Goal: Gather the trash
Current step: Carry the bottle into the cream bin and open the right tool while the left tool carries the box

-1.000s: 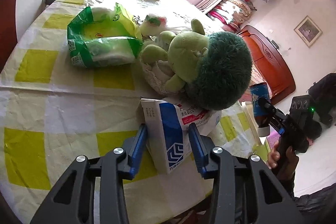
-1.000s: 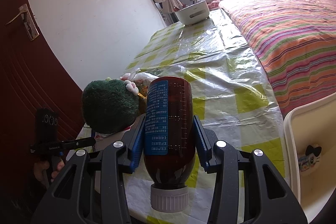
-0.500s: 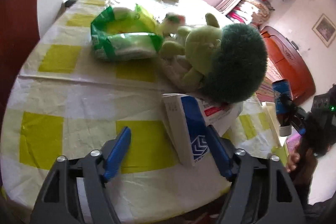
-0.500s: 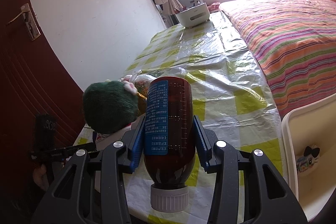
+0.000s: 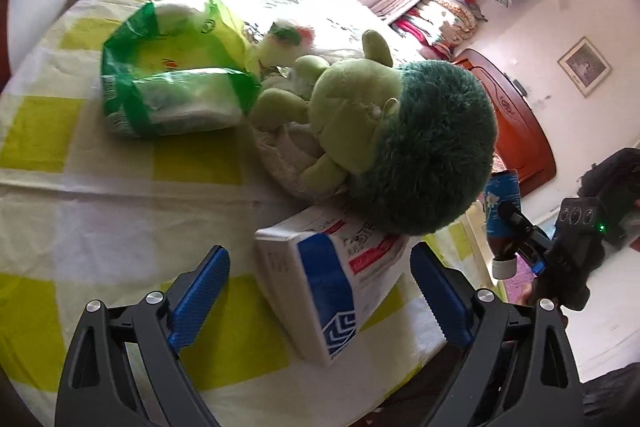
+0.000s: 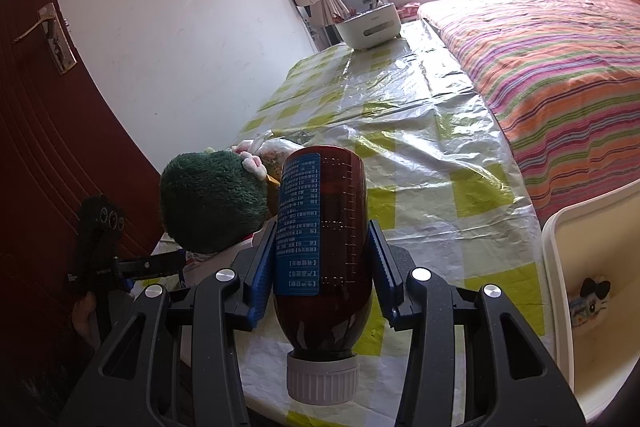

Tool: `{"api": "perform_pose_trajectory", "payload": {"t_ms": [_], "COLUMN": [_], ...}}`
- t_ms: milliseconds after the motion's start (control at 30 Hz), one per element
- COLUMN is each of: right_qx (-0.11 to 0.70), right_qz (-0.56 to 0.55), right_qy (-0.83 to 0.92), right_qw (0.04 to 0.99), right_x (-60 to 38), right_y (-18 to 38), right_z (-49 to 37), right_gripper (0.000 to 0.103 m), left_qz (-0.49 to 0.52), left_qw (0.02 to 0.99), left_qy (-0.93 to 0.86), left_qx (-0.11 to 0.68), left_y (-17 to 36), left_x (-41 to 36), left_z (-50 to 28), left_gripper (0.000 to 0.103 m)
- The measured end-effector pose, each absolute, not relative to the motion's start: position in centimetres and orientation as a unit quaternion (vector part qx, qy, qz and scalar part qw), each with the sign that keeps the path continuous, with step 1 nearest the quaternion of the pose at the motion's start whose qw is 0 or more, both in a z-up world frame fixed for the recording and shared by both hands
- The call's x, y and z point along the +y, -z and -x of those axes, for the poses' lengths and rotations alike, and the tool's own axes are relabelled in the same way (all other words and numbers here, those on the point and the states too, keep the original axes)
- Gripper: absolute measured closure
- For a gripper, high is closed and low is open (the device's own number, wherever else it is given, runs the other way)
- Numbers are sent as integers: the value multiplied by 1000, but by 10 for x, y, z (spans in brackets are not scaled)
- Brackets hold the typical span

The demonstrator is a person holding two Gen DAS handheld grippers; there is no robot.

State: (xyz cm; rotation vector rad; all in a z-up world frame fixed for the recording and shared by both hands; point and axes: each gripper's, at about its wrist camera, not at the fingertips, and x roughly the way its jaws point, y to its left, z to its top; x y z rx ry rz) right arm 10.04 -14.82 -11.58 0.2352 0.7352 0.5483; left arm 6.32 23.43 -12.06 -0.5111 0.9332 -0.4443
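A white and blue carton lies near the table's front edge, partly under a green plush toy. My left gripper straddles the carton; its jaws are opening wide and the blue pads stand clear of both sides. My right gripper is shut on a brown bottle with a blue label, held upside down with its white cap toward the camera. In the left wrist view that bottle hangs off the table's right corner. The left gripper's body shows at the left of the right wrist view.
A green plastic pack lies beside the plush toy on the yellow-checked tablecloth. A white bowl-shaped container stands at the far end. A striped bed runs along the right, with a cream bin by its near corner.
The left jaws have spread from a grip on the carton to wide apart, letting it go; the carton now lies lower and flatter. The right gripper and bottle have not moved.
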Motion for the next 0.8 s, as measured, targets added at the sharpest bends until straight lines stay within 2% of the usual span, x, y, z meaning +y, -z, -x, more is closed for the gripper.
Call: {"api": "perform_pose_trajectory", "payload": {"t_ms": [33,67,100,200,367,567,800], "right_qx": [353,353,353,351,350,347,335], "right_qz": [-115,-116,-117,-121,-121,-125,-127], "right_qy": [-263,-262,-262,-260,-257,-254,-247], "right_qw": [890,890,891,891,893,894,900], "right_x": [-149,-150,-150,-152,-152,-156,-164], "right_y": [115,115,115,114,113,111,103], "right_z": [-101,-101,-101,-100,-98,-93,-81], "right_gripper": [61,61,61,61,61,61,61], "left_qz": [242,244,251,284,310,270,216], "left_qw": [835,830,822,804,798,825,847], "left_qy": [218,228,238,251,266,261,265], "left_qx": [444,448,453,458,444,423,407], "left_y": [121,122,123,132,133,114,98], "left_x": [234,233,232,235,237,212,186], "left_z": [-65,-66,-67,-68,-60,-47,-31], "left_gripper": [14,20,31,48,66,71,73]}}
